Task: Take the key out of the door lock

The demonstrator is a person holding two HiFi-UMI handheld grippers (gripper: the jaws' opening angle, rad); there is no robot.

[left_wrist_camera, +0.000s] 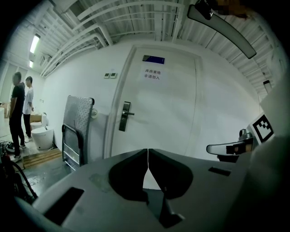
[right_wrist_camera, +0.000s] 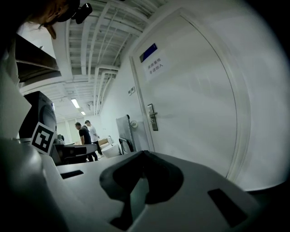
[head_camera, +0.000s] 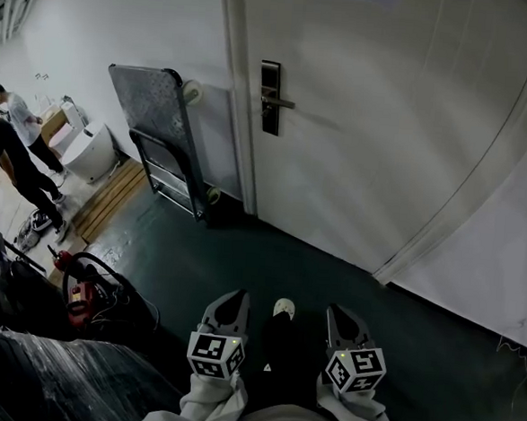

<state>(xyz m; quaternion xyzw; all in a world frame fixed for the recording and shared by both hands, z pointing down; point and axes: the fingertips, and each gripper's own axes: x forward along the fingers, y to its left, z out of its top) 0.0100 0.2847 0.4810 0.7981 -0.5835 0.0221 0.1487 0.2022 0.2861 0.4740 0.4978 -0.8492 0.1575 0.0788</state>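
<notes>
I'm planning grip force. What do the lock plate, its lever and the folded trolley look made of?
Lock plate: probably metal, dark satin face. Lever: silvery metal, catches light. Folded trolley: probably steel, dull grey speckled deck, black tubular frame.

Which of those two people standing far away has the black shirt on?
The person at the far left edge of the left gripper view, dressed all in dark. The other person right beside wears a white shirt.
</notes>
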